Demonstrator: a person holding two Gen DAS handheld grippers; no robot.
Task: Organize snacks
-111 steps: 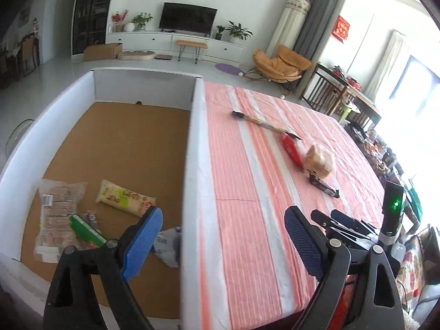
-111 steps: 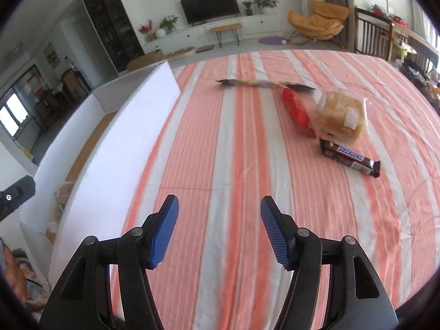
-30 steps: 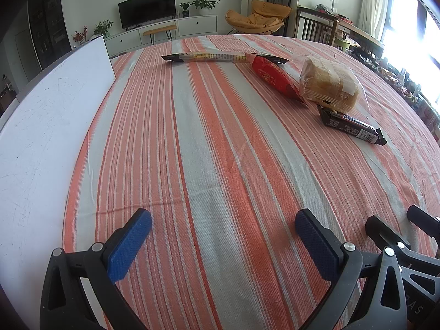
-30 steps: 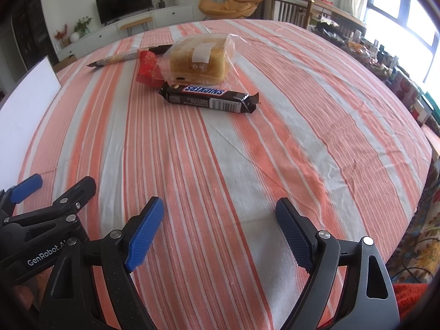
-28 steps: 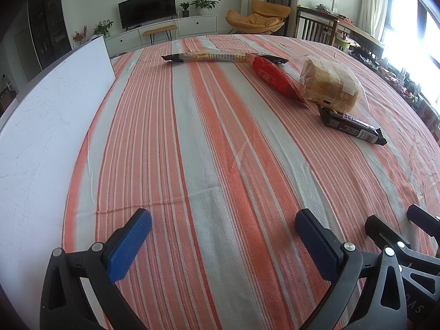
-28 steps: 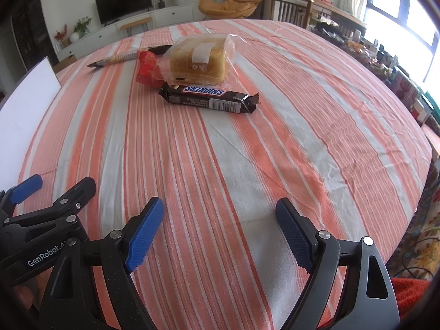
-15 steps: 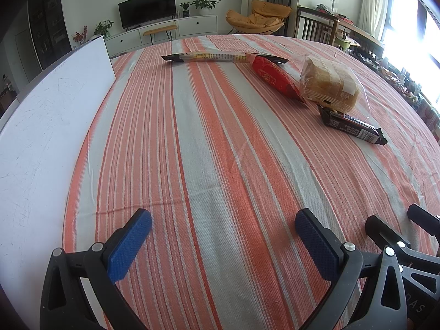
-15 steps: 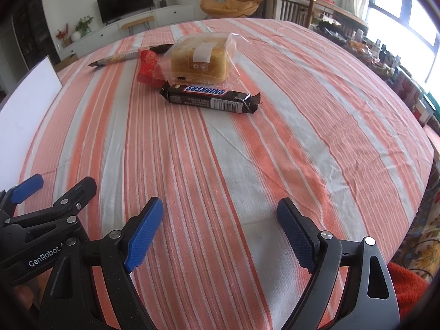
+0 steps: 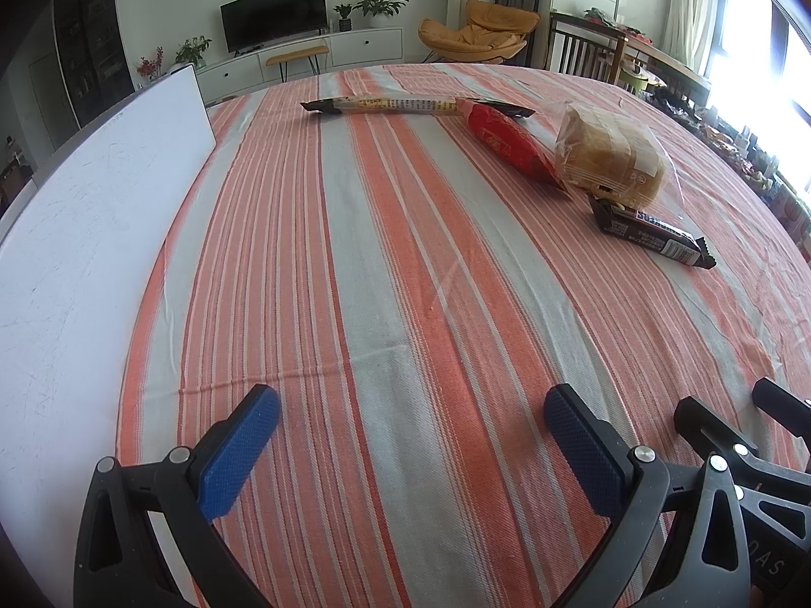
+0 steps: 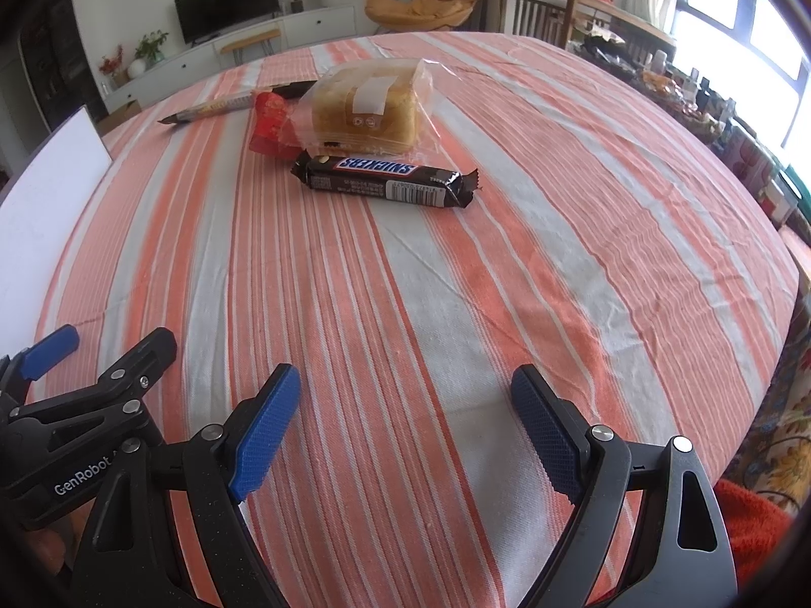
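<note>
Snacks clustered at the far side of the tablecloth (image 9: 405,304)

The Snickers bar (image 10: 385,180) lies just before the bagged bread (image 10: 367,109); a snack packet (image 10: 268,124) sits left of the bread, a long stick pack (image 9: 385,104) behind, the box wall (image 9: 91,233) far left.

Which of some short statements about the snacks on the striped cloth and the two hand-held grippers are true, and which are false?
1. The chocolate bar lies nearer the grippers than the bagged bread. True.
2. The right hand-held gripper holds the chocolate bar. False: it is open and apart from it.
3. The red packet lies beside the bread. True.
4. The left hand-held gripper is shut. False: it is open.
5. The long thin packet stands upright. False: it lies flat on the striped cloth.
</note>
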